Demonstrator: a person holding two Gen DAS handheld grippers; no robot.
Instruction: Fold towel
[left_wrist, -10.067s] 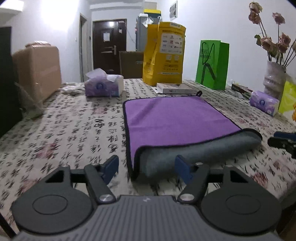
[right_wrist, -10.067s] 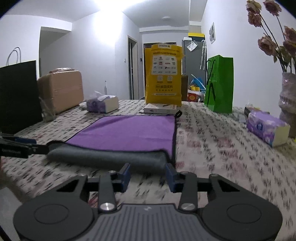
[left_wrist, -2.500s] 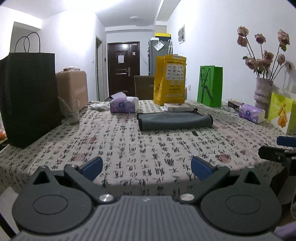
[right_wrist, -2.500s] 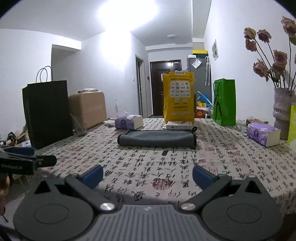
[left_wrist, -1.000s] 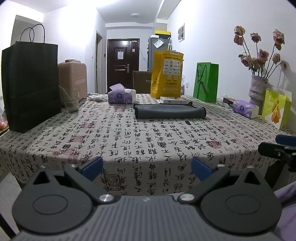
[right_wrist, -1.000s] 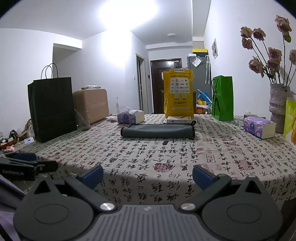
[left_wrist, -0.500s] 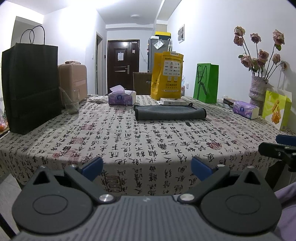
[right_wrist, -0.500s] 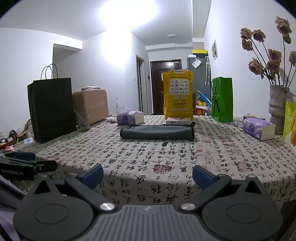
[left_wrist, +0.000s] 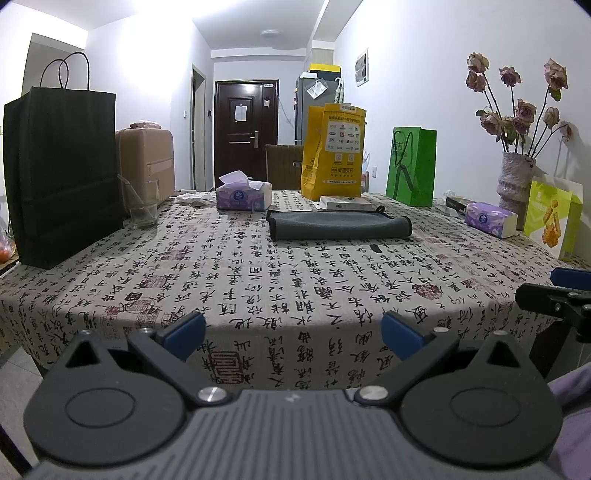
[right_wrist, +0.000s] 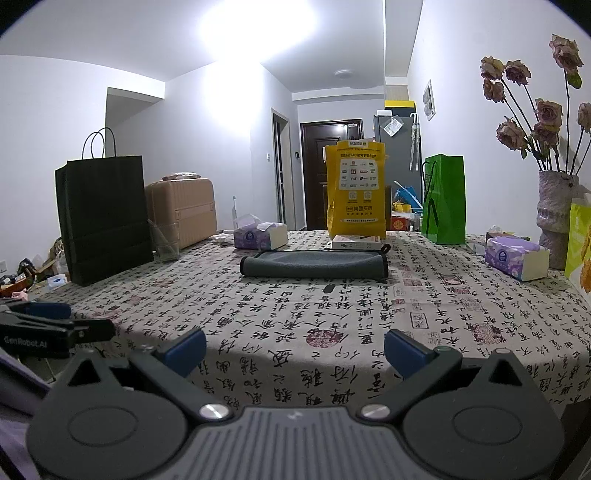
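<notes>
The towel (left_wrist: 339, 226) lies folded into a flat grey band, grey side out, on the far middle of the table (left_wrist: 258, 280); it also shows in the right wrist view (right_wrist: 314, 264). My left gripper (left_wrist: 293, 332) is open and empty, held back past the table's near edge. My right gripper (right_wrist: 293, 349) is open and empty, also near the front edge. The right gripper also shows at the right edge of the left wrist view (left_wrist: 554, 295), and the left gripper at the left edge of the right wrist view (right_wrist: 55, 328).
A black paper bag (left_wrist: 62, 173) and a glass (left_wrist: 142, 205) stand at the left. Tissue boxes (left_wrist: 242, 195) (left_wrist: 489, 218), a yellow bag (left_wrist: 334, 147), a green bag (left_wrist: 412, 170), a flower vase (left_wrist: 515, 181) and a small dark scrap (left_wrist: 375, 247) are on the table.
Over ten seconds the half-folded purple towel became a narrow grey band and both grippers let go and drew back. In the last second almost nothing moved.
</notes>
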